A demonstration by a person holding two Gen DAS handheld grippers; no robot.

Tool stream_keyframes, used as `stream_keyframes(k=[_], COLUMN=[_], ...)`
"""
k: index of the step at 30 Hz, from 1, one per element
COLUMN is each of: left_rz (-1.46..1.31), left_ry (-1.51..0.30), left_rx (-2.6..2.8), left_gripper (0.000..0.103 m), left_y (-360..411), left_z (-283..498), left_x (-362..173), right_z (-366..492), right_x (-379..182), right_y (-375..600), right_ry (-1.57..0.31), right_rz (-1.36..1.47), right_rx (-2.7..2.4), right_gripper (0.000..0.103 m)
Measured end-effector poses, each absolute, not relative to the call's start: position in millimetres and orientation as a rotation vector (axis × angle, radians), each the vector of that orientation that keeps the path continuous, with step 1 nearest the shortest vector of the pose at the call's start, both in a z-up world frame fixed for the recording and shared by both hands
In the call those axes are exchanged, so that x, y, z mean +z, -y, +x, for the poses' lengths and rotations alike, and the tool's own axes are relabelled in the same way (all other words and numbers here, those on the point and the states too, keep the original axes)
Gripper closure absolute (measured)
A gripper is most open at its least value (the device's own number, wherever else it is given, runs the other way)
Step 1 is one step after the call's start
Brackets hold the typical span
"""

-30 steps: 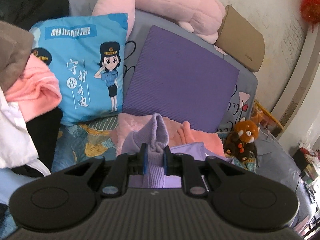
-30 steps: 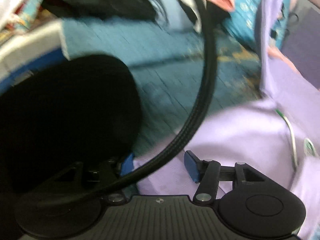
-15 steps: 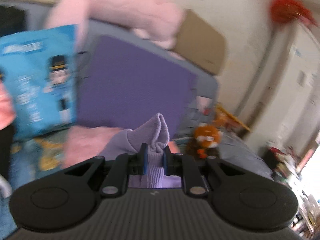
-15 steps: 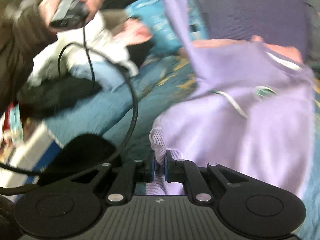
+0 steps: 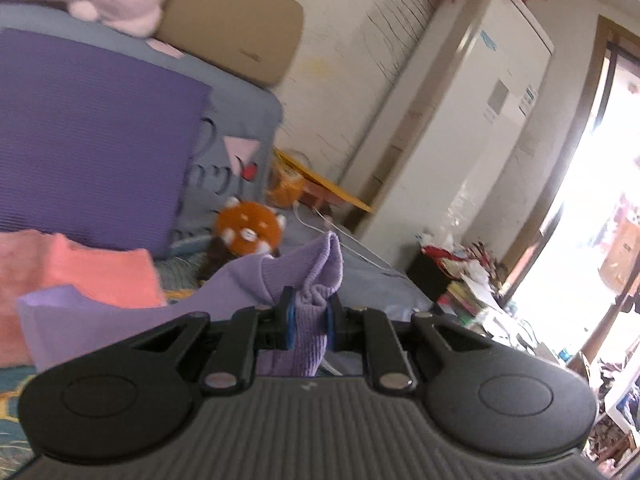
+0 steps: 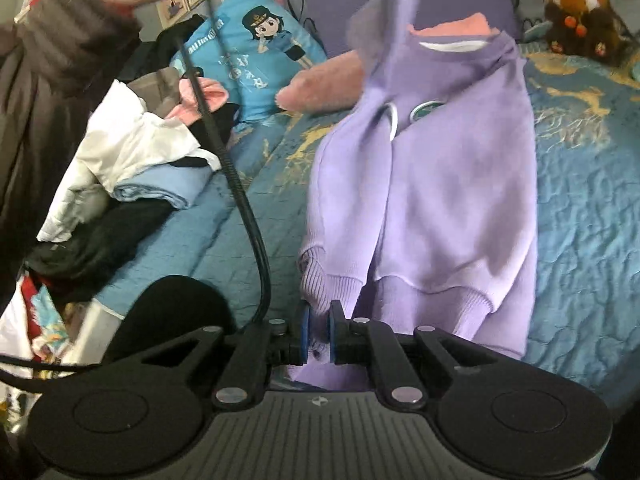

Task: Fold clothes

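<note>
Since half a second ago, the left wrist view has swung rightward, off the blue cartoon pillow and onto a tall white cabinet; the right wrist view now frames the whole garment.

Bed, with a blue quilted cover, carries the lilac sweatshirt at its centre. Long axis runs from the ribbed hem, nearest the right tool, away to the white-lined neck opening near the purple mat. Front faces up, showing a round badge and a curved white mark on the chest. One sleeve rises out of the top of the right wrist view; the other side lies flat.

Pile of loose clothes, white, pale blue, pink and black, lies on the bed's left side. No container is in view.

Right tool is clamped on a ribbed cuff at the hem's left corner.

Left tool is clamped on a bunched ribbed cuff of the same sweatshirt, held above the bed.

Red panda plush sits beyond the neck end.
</note>
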State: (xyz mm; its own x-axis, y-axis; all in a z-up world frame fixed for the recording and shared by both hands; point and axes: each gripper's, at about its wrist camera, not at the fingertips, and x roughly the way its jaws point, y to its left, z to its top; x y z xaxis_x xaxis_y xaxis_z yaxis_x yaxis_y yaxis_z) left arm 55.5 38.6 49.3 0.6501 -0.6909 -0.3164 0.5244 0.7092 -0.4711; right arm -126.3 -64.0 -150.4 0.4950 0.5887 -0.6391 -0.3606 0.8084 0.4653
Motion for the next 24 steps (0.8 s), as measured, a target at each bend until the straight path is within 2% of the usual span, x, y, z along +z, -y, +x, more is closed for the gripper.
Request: stream_keyframes(k=[7,11,17,24], left_rz=[-0.396,-0.424,-0.491,-0.507], left_ry=[-0.543,-0.548,-0.573,-0.608], left_rx=[-0.764,-0.777,-0.760,-0.710], left_gripper=[0.088,0.088,0.087,0.087], left_y=[15.4,21.9,22.5,18.0], left_z=[65.8,80.0,103.8,122.5], left_x=[41.9,41.2,30.9,4.3], right_z=[-130.9,-134.2,-135.4,-141.5], right_x=[-156.6,-161.7,-199.9,-206.0], right_y=[98.1,118.0,139.2,147.0], right_ry=[-0.882,-0.895,-1.060,-1.085], right_rz=[0.486,0.586,0.886,0.944], right_rx=[0.472,0.395,0.315,0.236], right_gripper=[0.093,0.093,0.093,0.094])
